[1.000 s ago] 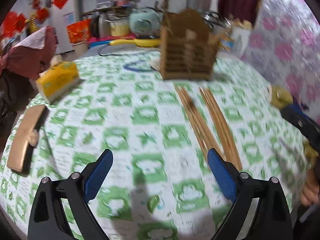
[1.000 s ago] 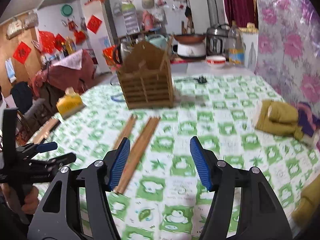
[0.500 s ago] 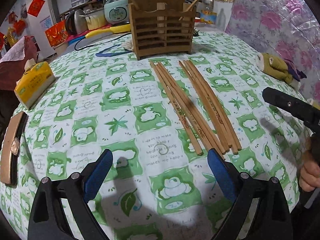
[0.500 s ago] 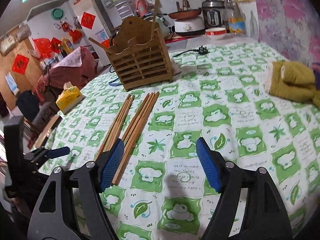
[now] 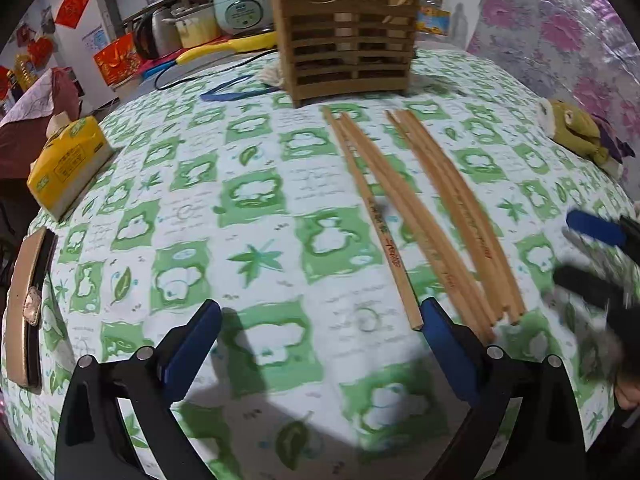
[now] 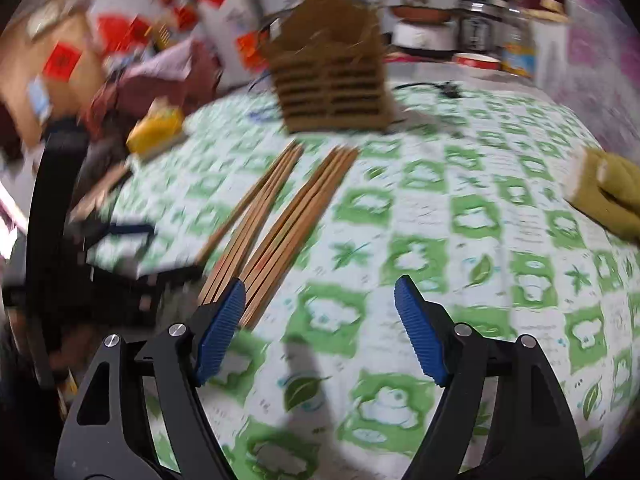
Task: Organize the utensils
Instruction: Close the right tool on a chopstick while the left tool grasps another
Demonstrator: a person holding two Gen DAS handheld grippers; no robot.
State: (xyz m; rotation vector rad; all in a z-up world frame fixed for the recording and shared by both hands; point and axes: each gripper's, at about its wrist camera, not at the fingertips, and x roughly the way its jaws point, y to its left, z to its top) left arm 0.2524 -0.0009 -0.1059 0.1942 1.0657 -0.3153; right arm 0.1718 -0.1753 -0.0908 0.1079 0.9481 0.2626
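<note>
While the left wrist view is looking down over the worktop [image 5: 256, 184], a yellow tissue pack [image 5: 68, 164] is sitting at the left edge of the frame and a flat tan case [image 5: 26, 308] is lying below it. At lower centre, the left gripper [image 5: 320, 340] is hovering with its fingers apart and nothing between them. Two bundles of wooden chopsticks [image 5: 424, 216] are lying right of centre, running from the slatted wooden holder [image 5: 344, 36] at top centre down toward the gripper's right finger. At the right edge, the right gripper [image 5: 596, 256] is showing blurred.

In the blurred right wrist view, the chopsticks [image 6: 280, 216] are lying left of centre, their near ends just beside the left finger. The right gripper [image 6: 320, 320] is holding its fingers wide apart over bare cloth, gripping nothing. An olive plush toy [image 6: 608, 192] is resting at the right edge.
</note>
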